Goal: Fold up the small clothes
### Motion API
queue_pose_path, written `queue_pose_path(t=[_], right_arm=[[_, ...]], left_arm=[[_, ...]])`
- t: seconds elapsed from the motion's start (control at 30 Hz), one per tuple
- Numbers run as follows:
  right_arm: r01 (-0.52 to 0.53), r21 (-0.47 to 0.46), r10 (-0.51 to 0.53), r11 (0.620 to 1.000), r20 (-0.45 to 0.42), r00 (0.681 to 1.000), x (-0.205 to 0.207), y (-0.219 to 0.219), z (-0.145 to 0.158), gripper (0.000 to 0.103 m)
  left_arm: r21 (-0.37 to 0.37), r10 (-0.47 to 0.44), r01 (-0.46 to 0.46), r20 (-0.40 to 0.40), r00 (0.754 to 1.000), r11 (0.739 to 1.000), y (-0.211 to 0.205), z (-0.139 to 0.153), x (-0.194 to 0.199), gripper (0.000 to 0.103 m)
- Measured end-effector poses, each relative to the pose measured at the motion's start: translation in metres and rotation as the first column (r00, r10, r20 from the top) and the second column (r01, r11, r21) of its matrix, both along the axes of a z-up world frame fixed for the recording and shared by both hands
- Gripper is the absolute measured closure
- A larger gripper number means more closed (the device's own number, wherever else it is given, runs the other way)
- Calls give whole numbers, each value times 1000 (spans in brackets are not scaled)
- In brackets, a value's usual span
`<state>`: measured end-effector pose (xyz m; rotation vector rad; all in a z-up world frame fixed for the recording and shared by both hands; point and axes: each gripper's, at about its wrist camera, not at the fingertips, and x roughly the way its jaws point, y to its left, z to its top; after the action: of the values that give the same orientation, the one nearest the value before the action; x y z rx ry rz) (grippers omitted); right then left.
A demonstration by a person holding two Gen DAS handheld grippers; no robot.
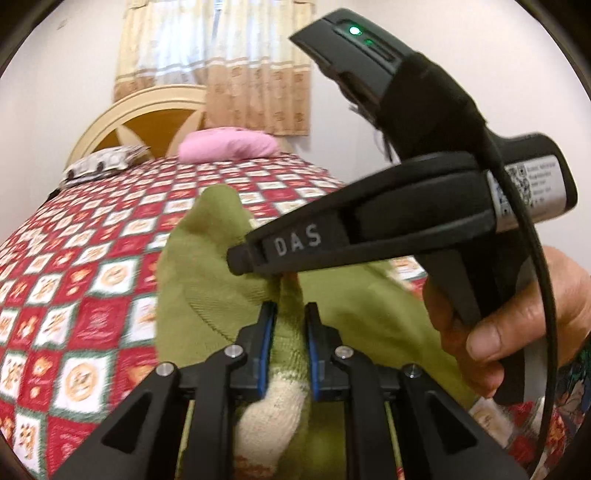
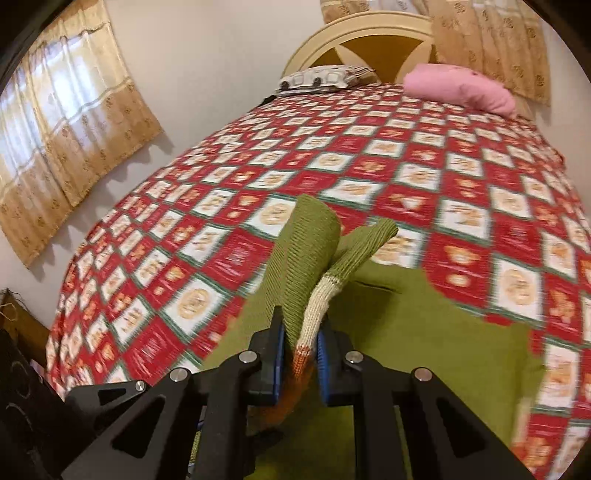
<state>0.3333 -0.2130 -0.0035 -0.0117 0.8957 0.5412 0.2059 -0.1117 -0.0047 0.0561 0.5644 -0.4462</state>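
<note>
Here both grippers pinch the green knitted garment [image 1: 207, 273] above the red-and-white checked bedspread [image 2: 332, 155]: left gripper [image 1: 290, 314] and right gripper [image 2: 300, 332] each clamp bunched edges; open bedspread lies beyond.

bed [image 2: 332, 155] in red-white checked cover; pink pillow [image 2: 461, 88], patterned pillow [image 2: 321, 78] at headboard; green knit garment [image 2: 424, 325] on cover.

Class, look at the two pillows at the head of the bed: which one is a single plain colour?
The pink pillow, lying by the curtain, is plain. The other pillow, in front of the headboard, is white with a dark printed pattern.
</note>
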Motion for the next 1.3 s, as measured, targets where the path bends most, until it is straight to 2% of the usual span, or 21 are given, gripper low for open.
queue_pose_path(t=[0.17,0.3,0.47,0.67,0.77,0.83,0.93,1.0,1.1,1.17,1.23,1.27,1.3], right_arm=[[49,-47,-49,998,0,999,-7,-56,4,89],[87,-87,-89,992,-20,996,-11,-98,-4,89],[139,-107,-146,984,-56,988,-11,-142,-21,89],[174,-97,-185,980,-127,974,-10,-169,-64,89],[208,-30,-210,978,-140,968,-11,-178,-76,89],[240,13,-235,971,-147,961,-13,-184,-79,88],[259,15,-255,966,-130,958,-20,-185,-77,87],[275,-15,-275,961,-106,956,-29,-185,-72,81],[347,9,-347,938,-36,937,-53,-199,-51,77],[399,99,-398,912,-27,917,-78,-212,-35,77],[417,151,-418,896,-28,908,-100,-216,-25,76],[420,164,-421,893,-30,907,-108,-214,-22,71],[417,179,-418,891,-33,908,-119,-210,-19,57]], left_arm=[[-11,-67,67,-24,997,998,-41,0,1,87],[8,-111,111,-37,993,994,-85,-4,-1,87],[15,-134,136,-76,988,991,-115,-17,4,87],[62,-181,190,-133,975,980,-144,-38,4,88],[66,-218,229,-136,966,971,-144,-34,-3,87],[55,-233,242,-136,963,969,-136,-30,-13,79],[30,-260,266,-133,957,964,-113,-23,-29,61],[15,-264,268,-118,957,963,-89,-15,-47,41],[-42,-264,261,-93,960,964,-56,-2,-64,26],[-43,-239,236,-71,968,971,-39,2,-72,24],[-29,-189,188,-46,981,982,-19,3,-70,24],[-26,-163,162,-39,986,986,-13,2,-67,24],[-33,-120,119,-36,992,992,-3,2,-66,24]])
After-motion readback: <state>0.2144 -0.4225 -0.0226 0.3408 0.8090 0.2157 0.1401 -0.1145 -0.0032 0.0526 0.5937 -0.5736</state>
